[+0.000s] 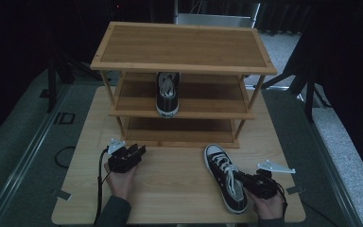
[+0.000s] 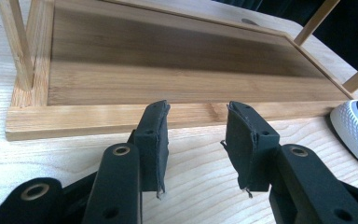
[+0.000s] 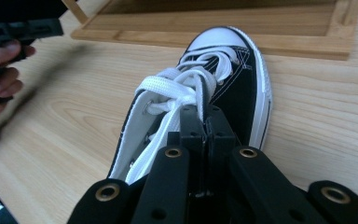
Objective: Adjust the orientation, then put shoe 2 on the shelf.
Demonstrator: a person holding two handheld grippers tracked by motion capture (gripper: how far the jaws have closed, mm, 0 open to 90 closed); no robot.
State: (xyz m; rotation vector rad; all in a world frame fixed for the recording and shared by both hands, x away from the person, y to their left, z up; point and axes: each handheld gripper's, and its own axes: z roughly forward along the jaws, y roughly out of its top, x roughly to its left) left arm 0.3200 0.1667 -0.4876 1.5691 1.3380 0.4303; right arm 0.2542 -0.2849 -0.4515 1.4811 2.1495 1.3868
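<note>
Right gripper [image 3: 204, 116] pinching black canvas sneaker's [image 1: 226, 176] side, left gripper [image 2: 196, 123] gaping before slatted bamboo rack [image 1: 183, 47], second sneaker [image 1: 167, 94] sitting mid-shelf

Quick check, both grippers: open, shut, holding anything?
Left gripper: open, holding nothing, near the shoe rack.
Right gripper: shut on the black sneaker's side wall.

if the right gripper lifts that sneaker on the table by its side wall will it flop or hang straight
The sneaker would probably sag: the right gripper pinches only soft canvas by the laces. Its rubber sole likely stays stiff, so the toe may dip. It looks light enough for that pinch.
</note>
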